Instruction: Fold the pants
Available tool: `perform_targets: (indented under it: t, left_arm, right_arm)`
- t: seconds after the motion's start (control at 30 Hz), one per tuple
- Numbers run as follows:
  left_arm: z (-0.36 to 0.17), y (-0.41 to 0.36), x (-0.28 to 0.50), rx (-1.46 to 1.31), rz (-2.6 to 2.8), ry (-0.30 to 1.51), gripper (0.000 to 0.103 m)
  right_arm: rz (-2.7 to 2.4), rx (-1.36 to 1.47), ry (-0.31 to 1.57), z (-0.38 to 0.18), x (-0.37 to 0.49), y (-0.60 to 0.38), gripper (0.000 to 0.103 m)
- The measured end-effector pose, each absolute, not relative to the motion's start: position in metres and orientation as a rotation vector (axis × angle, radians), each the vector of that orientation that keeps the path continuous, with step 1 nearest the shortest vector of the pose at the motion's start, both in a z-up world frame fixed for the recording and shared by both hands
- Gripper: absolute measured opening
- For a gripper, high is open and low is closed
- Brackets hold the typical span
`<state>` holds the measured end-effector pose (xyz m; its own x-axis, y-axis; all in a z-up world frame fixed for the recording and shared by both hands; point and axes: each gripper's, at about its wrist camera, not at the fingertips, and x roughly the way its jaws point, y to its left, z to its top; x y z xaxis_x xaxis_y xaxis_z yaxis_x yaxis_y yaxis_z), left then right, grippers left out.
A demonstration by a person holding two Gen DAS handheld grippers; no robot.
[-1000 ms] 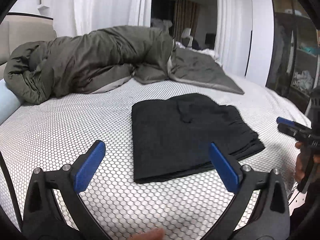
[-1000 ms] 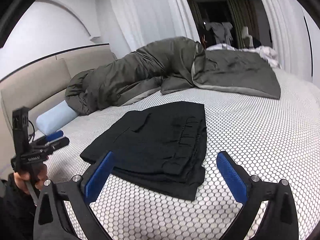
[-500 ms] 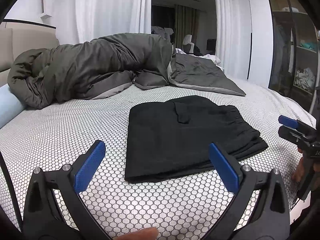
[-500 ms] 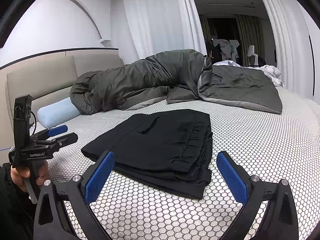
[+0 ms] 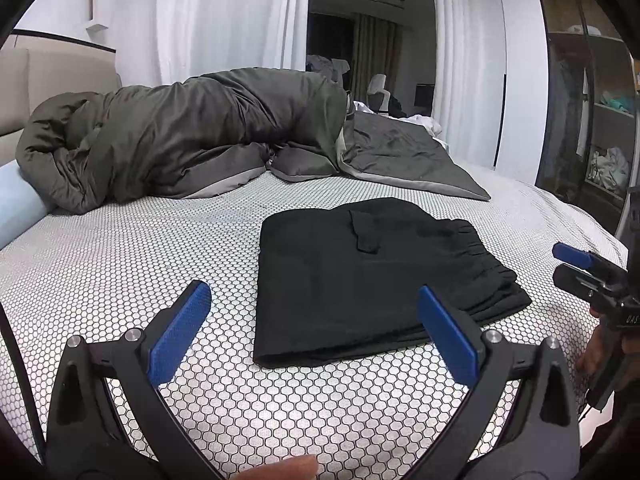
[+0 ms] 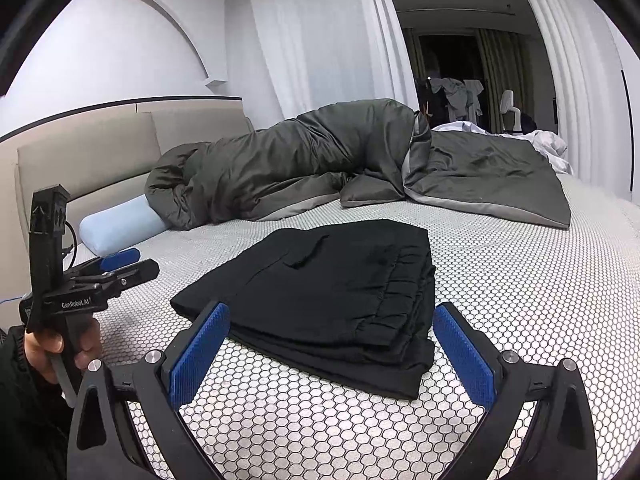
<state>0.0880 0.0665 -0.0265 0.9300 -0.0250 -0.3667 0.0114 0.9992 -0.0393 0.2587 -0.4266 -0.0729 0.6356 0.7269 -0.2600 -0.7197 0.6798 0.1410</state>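
The black fabric pants [image 5: 372,276] lie folded into a compact rectangle on the bed's white honeycomb-patterned cover [image 5: 120,256], waistband layers stacked on my right. My left claw [image 5: 314,332] and right claw [image 6: 328,348] hang just short of its near edge, both spread wide and holding nothing, which suggests the folding is finished.

bed [image 5: 120,264] honeycomb sheet under me | olive duvet [image 5: 192,136] 11 o'clock | beige headboard [image 6: 100,152] 10 | white curtains [image 5: 224,16] 12 | dark doorway [image 6: 448,64] 1
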Motion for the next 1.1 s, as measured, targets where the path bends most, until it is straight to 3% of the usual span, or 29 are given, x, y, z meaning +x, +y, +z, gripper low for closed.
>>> perform_targets:
  t: [1.1]
  left_arm:
    - [-0.027,0.077,0.091,-0.048,0.03,0.379,0.102]
  right_arm:
    - [0.816,0.041,0.311,-0.074,0.262,-0.431,0.103]
